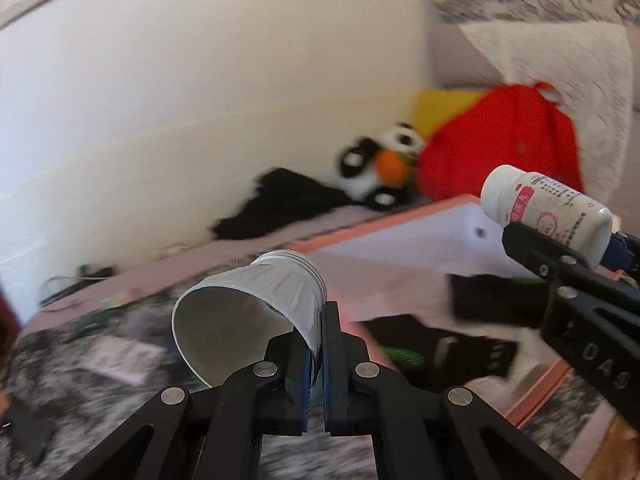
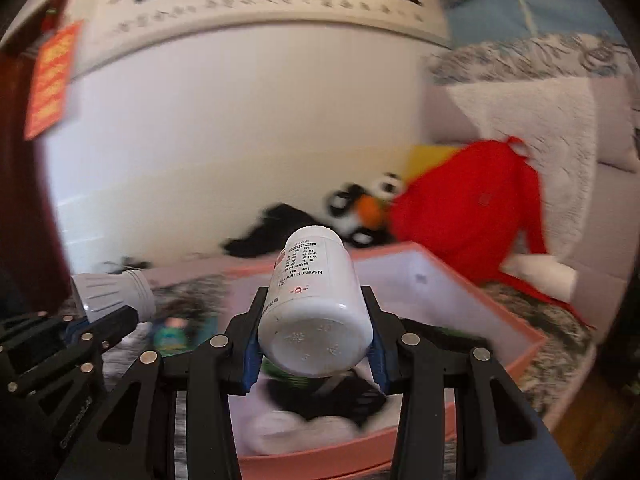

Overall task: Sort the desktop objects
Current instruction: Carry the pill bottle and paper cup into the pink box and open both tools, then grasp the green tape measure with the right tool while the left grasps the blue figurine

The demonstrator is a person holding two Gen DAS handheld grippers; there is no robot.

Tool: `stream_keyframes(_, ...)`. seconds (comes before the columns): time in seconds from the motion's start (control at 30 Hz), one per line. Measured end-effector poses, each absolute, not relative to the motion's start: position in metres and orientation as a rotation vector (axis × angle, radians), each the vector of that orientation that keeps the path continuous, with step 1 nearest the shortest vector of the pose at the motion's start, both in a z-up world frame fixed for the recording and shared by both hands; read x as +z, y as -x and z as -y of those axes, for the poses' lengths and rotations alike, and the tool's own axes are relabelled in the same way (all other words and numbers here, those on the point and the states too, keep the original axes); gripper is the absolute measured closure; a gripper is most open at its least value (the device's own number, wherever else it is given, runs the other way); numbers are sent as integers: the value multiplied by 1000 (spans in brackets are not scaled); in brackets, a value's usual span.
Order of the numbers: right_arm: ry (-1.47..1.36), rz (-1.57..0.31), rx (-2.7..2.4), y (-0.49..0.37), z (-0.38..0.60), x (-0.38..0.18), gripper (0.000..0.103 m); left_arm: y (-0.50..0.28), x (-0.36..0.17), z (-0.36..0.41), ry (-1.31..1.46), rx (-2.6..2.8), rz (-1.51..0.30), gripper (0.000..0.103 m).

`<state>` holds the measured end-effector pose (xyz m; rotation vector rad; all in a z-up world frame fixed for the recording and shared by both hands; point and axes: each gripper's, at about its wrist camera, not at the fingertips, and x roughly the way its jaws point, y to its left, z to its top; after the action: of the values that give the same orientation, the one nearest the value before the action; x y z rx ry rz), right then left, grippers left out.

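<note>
Cup [image 1: 248, 312] and bottle [image 2: 316, 304] were both held up in the air over the pink box [image 2: 520, 320], maybe to be dropped in. The cup's wall was pinched by the left gripper [image 1: 318, 344]. The bottle was squeezed by the right gripper [image 2: 316, 320]. Blurry dark things lay inside.

Tilted white cup [image 1: 248, 312], tipped bottle [image 2: 316, 312]

Ahead of the tools, against the wall [image 2: 240, 140], lie a panda toy [image 1: 380, 168], a red bag [image 1: 500, 140] to its right, and black cloth [image 1: 276, 204] to its left.
</note>
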<state>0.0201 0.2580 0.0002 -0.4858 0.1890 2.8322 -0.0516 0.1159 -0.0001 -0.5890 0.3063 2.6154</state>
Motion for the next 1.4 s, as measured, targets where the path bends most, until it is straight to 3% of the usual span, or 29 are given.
stream_keyframes(0.3,579,-192,2708,-8,-319,-20,57,89,-34,-178,794,2491,-262,101)
stream_keyframes(0.43,619,-178,2688,-1,-325,-27,56,87,-35,-181,781,2534,-282,89)
stream_keyframes(0.5,609,-153,2684,2,-320,-25,41,85,-36,-182,774,2555,-292,56)
stream_keyframes(0.53,587,-122,2680,2,-316,-24,22,85,-36,-182,770,2566,-297,27)
stream_keyframes(0.57,571,-94,2677,3,-311,-25,7,84,-36,-183,767,2577,-302,17)
stream_keyframes(0.63,513,-21,2675,0,-300,-21,4,83,-37,-184,760,2598,-312,9)
stream_keyframes(1.1,354,32,2750,-17,-253,8,3,69,-16,-150,679,2710,-263,5)
stream_keyframes(1.4,319,107,2810,-24,-200,12,3,50,-17,-51,670,2826,-304,3)
